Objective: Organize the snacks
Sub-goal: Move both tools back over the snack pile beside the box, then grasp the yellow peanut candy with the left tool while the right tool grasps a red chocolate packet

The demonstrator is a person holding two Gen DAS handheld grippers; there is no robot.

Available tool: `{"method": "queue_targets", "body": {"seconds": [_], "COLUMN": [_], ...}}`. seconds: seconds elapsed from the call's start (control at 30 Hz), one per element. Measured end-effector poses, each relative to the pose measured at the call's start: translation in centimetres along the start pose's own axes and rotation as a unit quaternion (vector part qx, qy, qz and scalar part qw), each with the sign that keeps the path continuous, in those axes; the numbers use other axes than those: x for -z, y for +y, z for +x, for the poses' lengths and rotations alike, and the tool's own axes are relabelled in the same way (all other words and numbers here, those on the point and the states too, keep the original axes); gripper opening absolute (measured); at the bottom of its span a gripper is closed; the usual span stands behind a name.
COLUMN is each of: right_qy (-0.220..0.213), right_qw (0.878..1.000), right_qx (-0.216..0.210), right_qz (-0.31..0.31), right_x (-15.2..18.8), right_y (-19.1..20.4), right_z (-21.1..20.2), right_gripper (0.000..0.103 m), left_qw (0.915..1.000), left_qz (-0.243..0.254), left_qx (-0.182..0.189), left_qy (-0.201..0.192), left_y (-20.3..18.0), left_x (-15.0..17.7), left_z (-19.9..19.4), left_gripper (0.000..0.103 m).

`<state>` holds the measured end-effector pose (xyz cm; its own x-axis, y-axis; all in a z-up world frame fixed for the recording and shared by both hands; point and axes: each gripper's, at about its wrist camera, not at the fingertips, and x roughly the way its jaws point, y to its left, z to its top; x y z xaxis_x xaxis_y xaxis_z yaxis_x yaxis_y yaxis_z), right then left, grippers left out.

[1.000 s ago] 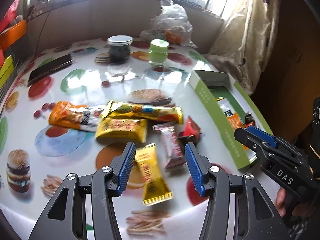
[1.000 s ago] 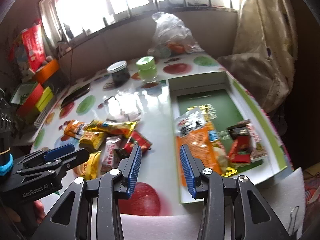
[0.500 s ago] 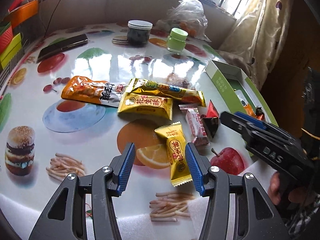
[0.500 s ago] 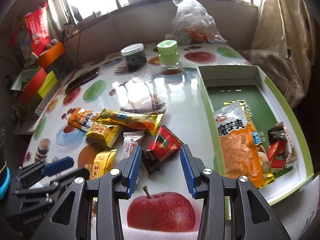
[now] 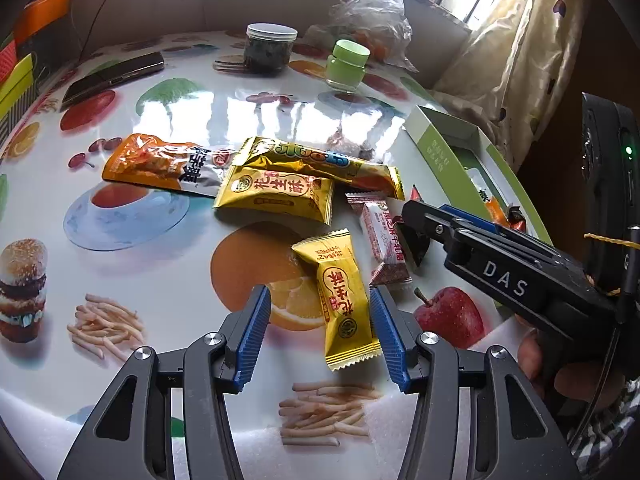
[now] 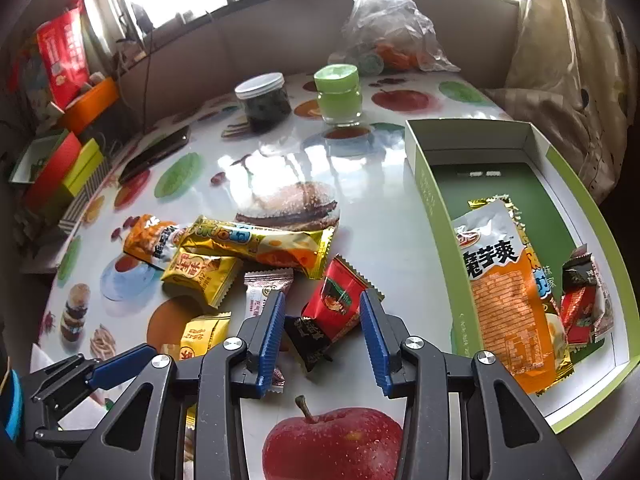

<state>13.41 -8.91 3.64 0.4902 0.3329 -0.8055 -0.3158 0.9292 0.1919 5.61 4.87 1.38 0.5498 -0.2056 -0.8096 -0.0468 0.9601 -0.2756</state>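
Snacks lie loose on a glossy table printed with food pictures. My left gripper is open, low over the table, with a small yellow packet lying between its fingers, untouched. Beyond it are a yellow packet, a long gold packet, an orange packet and a pink-white bar. My right gripper is open around the near end of a red packet, which overlaps a small black packet. The green box to the right holds an orange pouch and small candies.
At the back stand a dark-filled jar, a green-lidded jar and a clear plastic bag. A black phone lies at the back left. Coloured boxes sit off the table's left side; a curtain hangs at the right.
Both grippers sank closer to the snacks. The right one swung left from the box's edge to the red packet. The small yellow packet now lies between the left fingers.
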Motion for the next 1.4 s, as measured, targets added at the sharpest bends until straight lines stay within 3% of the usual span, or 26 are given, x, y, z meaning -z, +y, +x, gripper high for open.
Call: {"method": "queue_targets", "body": {"seconds": [0.2,0.67,0.9,0.93,1.07,1.2,1.4], "right_qy": [0.006,0.003,-0.002,-0.002,0.005,0.007,0.024], "right_qw": [1.000,1.000,1.000,1.000,1.000,1.000,1.000], "right_qx": [0.007,0.003,-0.007,-0.008,-0.015,-0.003,-0.003], "right_qz": [0.003,-0.013,-0.017,-0.017,-0.008,-0.001,0.013], "right_x": [0.1,0.5,0.6,0.6,0.7,0.8,0.8], "right_y": [-0.3,0.0,0.1,0.0,-0.3,-0.5,-0.3], "right_z": [0.5,0.1,-0.4,-0.4,-0.5,-0.5,0.5], "right_gripper": [0.039,0.024,0.017,0.017,0.020,0.035,0.036], "left_qw": [0.9999,0.9999,0.9999,0.9999,0.9999,0.9999,0.9998], "left_qz": [0.003,-0.005,-0.007,-0.007,-0.009,-0.016,-0.012], "left_qx": [-0.008,-0.015,-0.009,-0.009,-0.010,-0.005,-0.014], "left_qy": [0.009,0.001,-0.002,-0.003,-0.003,-0.001,-0.002], "left_y": [-0.3,-0.3,-0.2,-0.2,-0.1,0.2,0.2], "left_x": [0.1,-0.1,-0.2,-0.1,-0.3,-0.4,-0.7], "left_z": [0.7,0.9,0.7,0.7,0.6,0.7,0.7], "left_gripper": [0.053,0.053,0.041,0.034,0.033,0.033,0.037]}}
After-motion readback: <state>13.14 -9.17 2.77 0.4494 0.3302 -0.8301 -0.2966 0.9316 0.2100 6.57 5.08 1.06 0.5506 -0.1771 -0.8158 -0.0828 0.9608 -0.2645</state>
